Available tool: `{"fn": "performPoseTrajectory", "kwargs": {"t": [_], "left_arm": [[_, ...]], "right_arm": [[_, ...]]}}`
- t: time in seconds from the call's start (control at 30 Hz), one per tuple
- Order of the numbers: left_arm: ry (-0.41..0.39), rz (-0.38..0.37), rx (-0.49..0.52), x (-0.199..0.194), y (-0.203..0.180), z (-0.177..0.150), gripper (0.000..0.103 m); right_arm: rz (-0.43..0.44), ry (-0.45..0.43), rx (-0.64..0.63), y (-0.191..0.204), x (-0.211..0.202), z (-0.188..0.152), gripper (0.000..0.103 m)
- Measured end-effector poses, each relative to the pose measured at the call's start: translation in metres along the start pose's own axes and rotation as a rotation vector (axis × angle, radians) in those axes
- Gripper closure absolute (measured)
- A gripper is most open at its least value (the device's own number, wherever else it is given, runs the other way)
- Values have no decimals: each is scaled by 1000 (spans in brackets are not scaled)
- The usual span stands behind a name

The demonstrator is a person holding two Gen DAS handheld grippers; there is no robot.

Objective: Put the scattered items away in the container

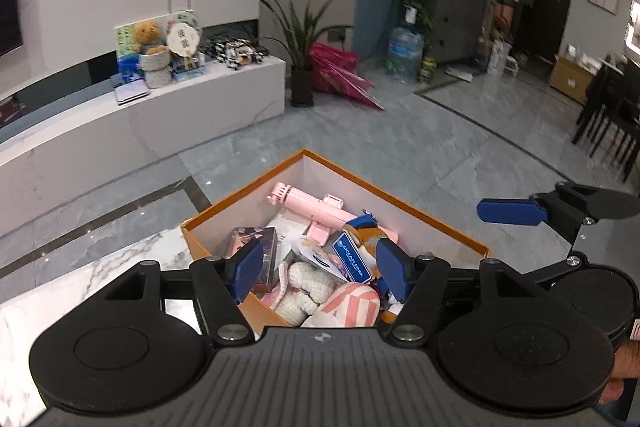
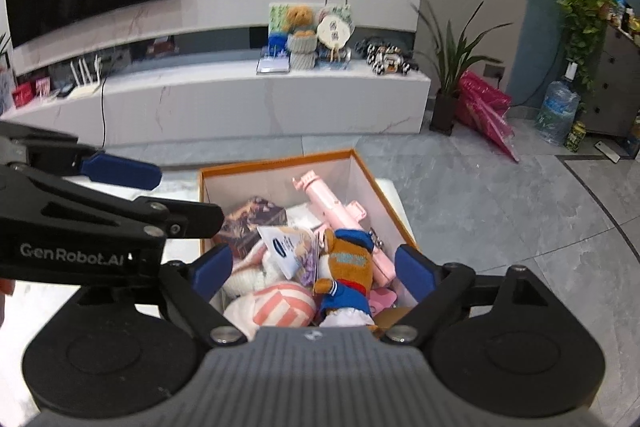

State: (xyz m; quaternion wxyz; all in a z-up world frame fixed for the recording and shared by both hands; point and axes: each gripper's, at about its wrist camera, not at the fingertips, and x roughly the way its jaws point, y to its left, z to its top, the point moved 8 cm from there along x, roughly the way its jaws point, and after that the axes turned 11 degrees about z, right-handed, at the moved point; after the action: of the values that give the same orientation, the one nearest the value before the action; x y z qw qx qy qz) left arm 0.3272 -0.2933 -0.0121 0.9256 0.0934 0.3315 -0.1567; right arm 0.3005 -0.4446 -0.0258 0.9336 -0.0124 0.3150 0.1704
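2 grippers hang over the orange box (image 1: 240, 193), both pointing down into it, and neither has anything between its pads. Starting on the left, the left gripper (image 1: 322, 269) has its blue pads spread apart over the dark little carton (image 1: 256, 247) and the white knitted toy (image 1: 308, 287), touching neither. Ahead of it lie the pink toy gun (image 1: 312, 207) and a striped pink bundle (image 1: 352, 307). Further right, the right gripper (image 2: 316, 269) stands wider still, empty, above the brown stuffed bear (image 2: 348, 267) in blue clothes.

Everything I can see is already inside the box, piled fairly high. To finish this well, I'd lift both tools straight up and clear of the rim before swinging aside, so no pad snags the bear's tag or drags a toy out.
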Motion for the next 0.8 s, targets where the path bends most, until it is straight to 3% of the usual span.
{"fn": "performPoseTrajectory", "kwargs": {"t": [0.2,0.37,0.63,0.8], "left_arm": [[3,120,-78,-2,5,-6,21],[-11,119,-128,-1,9,-16,14],[20,124,-168,1,2,-38,14],[4,122,-189,-5,-1,-45,14]], "right_arm": [[-50,-35,10,-1,1,-2,11],[-25,-53,49,-5,4,-11,10],[-83,-60,20,-9,0,-30,10],[-13,-55,71,-12,-3,-41,10]]}}
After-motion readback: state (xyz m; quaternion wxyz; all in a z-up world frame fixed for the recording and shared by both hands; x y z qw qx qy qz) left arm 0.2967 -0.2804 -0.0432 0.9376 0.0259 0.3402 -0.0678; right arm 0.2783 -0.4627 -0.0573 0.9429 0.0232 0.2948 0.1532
